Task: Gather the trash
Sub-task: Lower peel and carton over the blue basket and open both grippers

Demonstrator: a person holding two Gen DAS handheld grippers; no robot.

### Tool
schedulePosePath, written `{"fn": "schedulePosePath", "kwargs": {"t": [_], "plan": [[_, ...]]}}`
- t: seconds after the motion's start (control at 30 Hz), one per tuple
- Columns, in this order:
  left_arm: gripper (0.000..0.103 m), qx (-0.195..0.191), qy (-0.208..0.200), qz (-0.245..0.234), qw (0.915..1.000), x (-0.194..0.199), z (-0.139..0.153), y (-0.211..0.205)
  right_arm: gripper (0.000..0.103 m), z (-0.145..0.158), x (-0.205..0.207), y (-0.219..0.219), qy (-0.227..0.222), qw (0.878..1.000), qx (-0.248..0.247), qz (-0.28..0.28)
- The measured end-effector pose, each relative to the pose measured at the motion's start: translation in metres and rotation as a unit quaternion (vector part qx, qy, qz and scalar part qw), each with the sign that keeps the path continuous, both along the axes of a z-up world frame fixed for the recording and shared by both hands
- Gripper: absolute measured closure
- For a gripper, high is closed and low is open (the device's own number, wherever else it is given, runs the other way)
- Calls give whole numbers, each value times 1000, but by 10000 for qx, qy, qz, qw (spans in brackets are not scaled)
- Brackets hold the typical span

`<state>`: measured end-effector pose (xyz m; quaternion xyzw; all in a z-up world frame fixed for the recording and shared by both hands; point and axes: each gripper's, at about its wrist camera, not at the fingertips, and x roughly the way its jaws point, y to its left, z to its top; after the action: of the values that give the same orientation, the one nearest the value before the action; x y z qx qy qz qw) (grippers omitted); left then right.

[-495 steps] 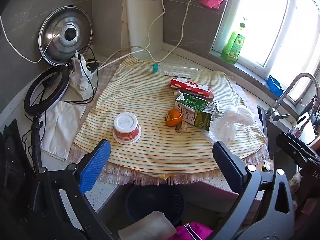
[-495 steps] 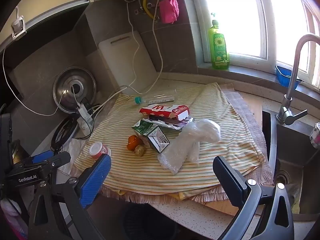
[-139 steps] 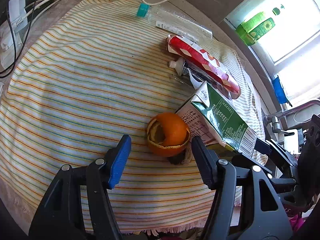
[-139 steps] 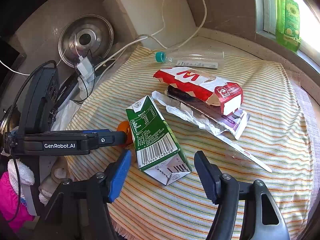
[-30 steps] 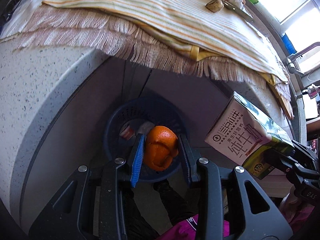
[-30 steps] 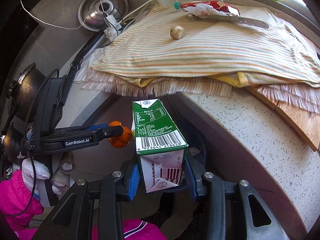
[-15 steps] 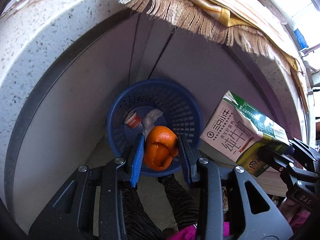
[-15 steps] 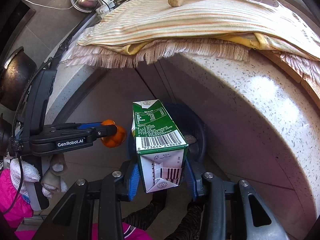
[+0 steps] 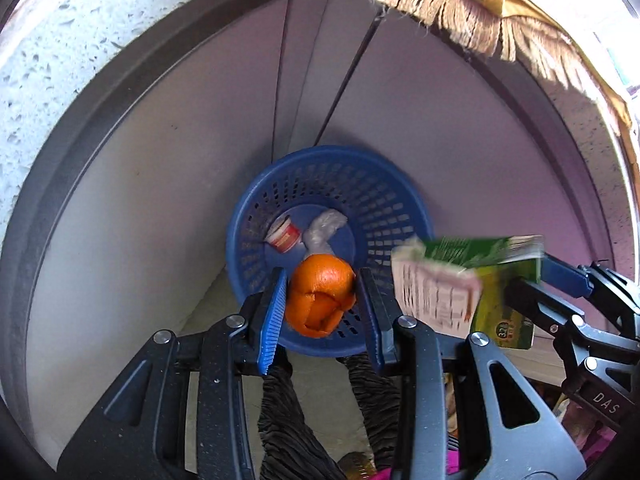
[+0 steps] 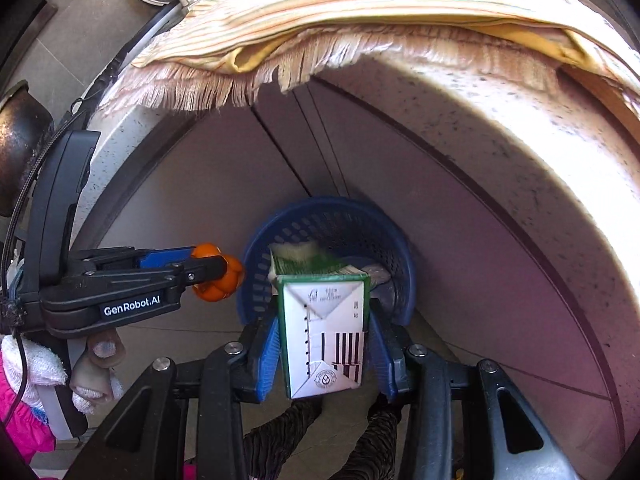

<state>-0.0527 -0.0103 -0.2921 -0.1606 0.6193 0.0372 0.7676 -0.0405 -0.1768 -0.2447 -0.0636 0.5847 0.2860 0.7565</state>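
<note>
Carton (image 10: 324, 328) in tool (image 10: 323, 344), over basket (image 10: 400, 248)

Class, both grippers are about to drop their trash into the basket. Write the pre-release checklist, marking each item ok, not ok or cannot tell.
1. Left gripper shut on orange peel: ok.
2. Right gripper shut on milk carton: ok.
3. Peel over the blue basket opening: ok, though near its front rim.
4. Carton over the opening: cannot tell; it is blurred and hides the rim.
5. Room left in the basket, holding only a small cup and a plastic bag: ok.
</note>
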Motion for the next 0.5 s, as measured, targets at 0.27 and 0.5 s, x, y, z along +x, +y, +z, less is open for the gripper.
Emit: {"fn": "schedulePosePath", "kwargs": {"t": [0.27, 0.5], "plan": [[54, 139, -16, 3, 9999, -1, -2, 5, 40, -1, 0, 6, -56, 10000, -2, 23], [54, 184, -49, -11, 9998, 0, 2, 7, 35, 6, 2, 1, -57, 9999, 93, -89]]}}
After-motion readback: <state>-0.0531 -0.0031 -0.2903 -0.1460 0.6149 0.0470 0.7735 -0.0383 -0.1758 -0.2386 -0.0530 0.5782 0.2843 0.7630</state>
